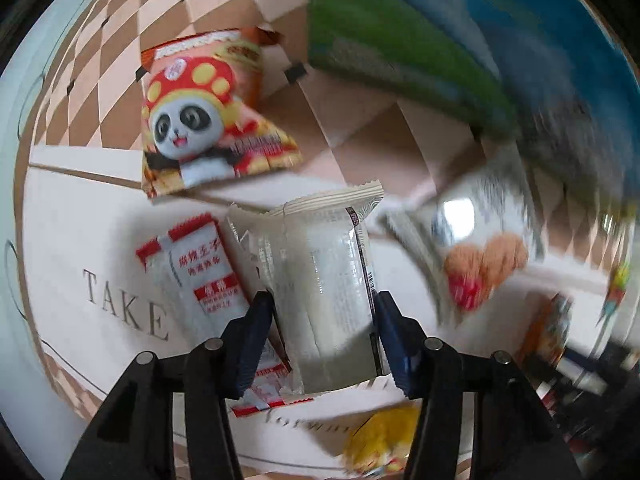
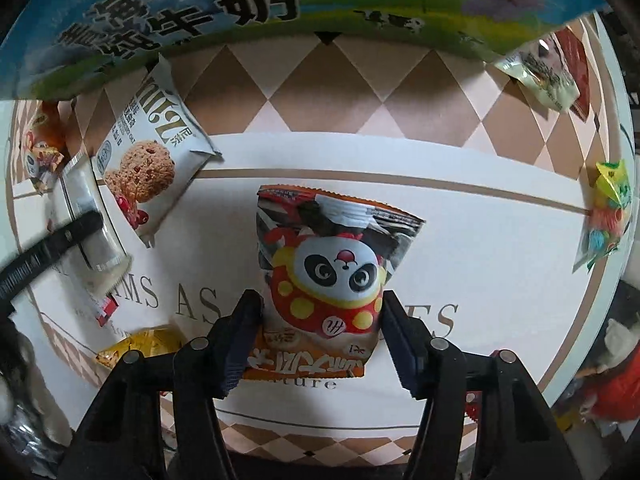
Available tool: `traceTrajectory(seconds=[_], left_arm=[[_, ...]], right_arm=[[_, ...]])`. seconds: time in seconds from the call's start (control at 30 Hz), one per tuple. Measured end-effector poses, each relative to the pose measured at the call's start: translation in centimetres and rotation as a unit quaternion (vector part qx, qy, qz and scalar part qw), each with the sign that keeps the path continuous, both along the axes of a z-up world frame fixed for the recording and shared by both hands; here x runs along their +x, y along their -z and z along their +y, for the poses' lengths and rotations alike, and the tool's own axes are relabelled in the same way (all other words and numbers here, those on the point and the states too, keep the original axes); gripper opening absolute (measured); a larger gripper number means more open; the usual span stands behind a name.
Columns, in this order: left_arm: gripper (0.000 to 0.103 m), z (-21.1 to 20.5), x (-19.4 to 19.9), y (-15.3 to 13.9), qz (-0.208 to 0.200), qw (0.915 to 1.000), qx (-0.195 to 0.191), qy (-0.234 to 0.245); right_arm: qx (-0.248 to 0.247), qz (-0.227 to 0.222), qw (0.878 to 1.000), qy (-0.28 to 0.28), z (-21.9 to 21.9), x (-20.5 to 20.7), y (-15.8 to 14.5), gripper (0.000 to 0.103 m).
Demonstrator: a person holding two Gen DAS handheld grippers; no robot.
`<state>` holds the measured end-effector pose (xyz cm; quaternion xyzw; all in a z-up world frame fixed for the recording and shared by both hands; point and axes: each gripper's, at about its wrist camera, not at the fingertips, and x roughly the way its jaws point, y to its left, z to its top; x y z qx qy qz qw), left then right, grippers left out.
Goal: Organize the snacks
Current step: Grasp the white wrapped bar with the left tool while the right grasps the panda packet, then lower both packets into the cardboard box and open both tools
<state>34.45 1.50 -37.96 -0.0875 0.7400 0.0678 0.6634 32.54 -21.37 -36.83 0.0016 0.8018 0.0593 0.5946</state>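
My left gripper [image 1: 324, 340] is shut on a silver-white snack packet [image 1: 324, 280], held with its printed back toward the camera; the packet and that gripper also show in the right wrist view [image 2: 86, 216]. My right gripper [image 2: 320, 336] is shut on an orange panda snack bag [image 2: 324, 276], held above the white cloth. Another panda bag [image 1: 200, 116] lies further off in the left wrist view. A cookie packet [image 2: 148, 160] lies on the cloth; it appears blurred in the left wrist view [image 1: 472, 256]. Small red-and-white sachets [image 1: 204, 272] lie under the silver packet.
A large blue-and-green milk carton box [image 2: 280, 4] stands at the back of the table. A yellow packet [image 2: 140, 346] lies near the front. More snacks lie at the right: a pale green packet [image 2: 544, 76] and a colourful bag [image 2: 604, 216]. The checkered tablecloth [image 2: 360, 92] covers the table.
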Motion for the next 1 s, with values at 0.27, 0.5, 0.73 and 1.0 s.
traceTrajectory(seconds=[0.27, 0.5, 0.73, 1.0], left_arm=[[0.054, -2.4, -2.7, 0.7, 0.016, 0.9993, 0.011, 0.033], [0.061, -1.6, -3.5, 1.9, 0.030, 0.9994, -0.008, -0.017], [0.058, -1.2, -3.4, 1.3, 0.025, 0.9996, 0.002, -0.013], [0.058, -5.3, -3.1, 0.8, 0.009, 0.9953, 0.038, 0.088]], right_arm=[[0.021, -0.022, 0.999, 0.029, -2.5, -0.6, -1.4, 0.090], [0.026, 0.023, 0.992, 0.124, -5.1, 0.2, 1.7, 0.090], [0.011, 0.007, 0.992, 0.126, -5.2, 0.3, 1.8, 0.067], [-0.037, -0.024, 0.998, -0.047, -1.1, -0.7, 0.2, 0.060]])
